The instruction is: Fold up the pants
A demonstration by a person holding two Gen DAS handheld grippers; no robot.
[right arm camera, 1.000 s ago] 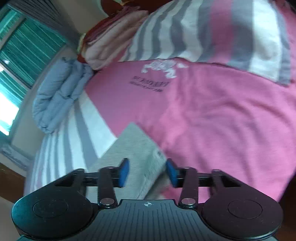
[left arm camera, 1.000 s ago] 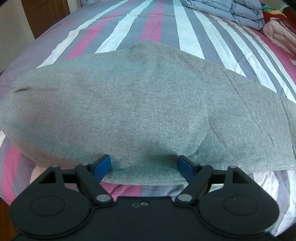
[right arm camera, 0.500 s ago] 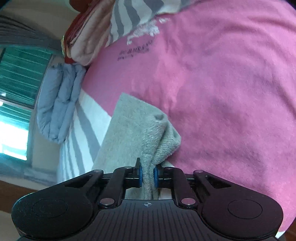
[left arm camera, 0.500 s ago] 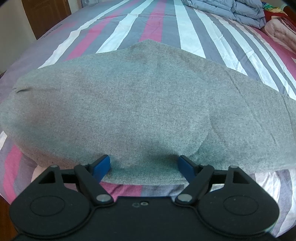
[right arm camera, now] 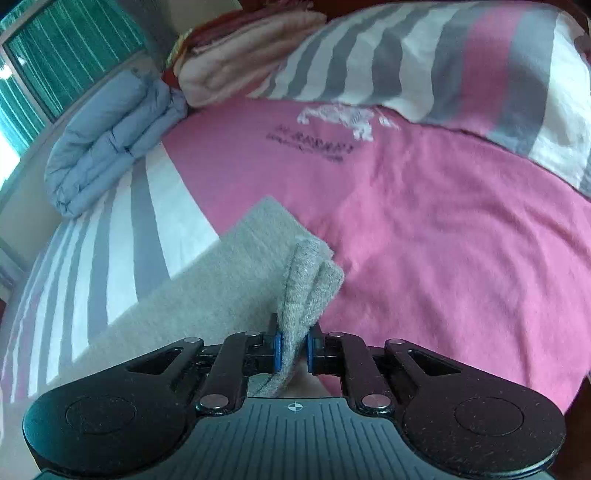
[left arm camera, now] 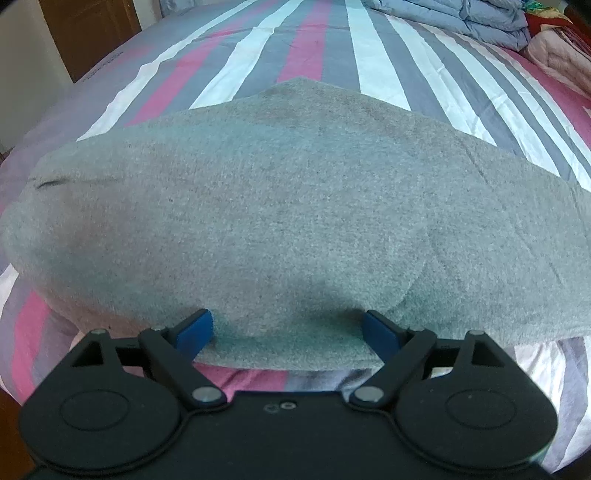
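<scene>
Grey pants [left arm camera: 295, 221] lie spread flat across the striped bed, filling the left wrist view. My left gripper [left arm camera: 287, 330] stands wide at their near edge, its jaws opening. The blue pads [left arm camera: 194, 330] rest on either side of a stretch of flat cloth without pinching it. In the right wrist view the pants [right arm camera: 229, 280] end at a narrow cuff over a pink part of the bedding. My right gripper [right arm camera: 293, 350] pinches a bunched fold of that cuff [right arm camera: 314, 280]. Its jaws are opening slightly while the pads still press the cloth.
The bed [left arm camera: 306, 48] has pink, grey and white stripes. A folded blue quilt [right arm camera: 107, 136] and pink folded blankets [right arm camera: 236, 51] lie at its far end. A striped pillow [right arm camera: 461, 59] sits beyond the pink sheet [right arm camera: 461, 221]. A wooden door [left arm camera: 88, 33] stands at the left.
My right gripper closed on the pants' cuff and bunched it into a raised fold, and the view rolled. The left gripper stayed put, its jaws slightly wider.
</scene>
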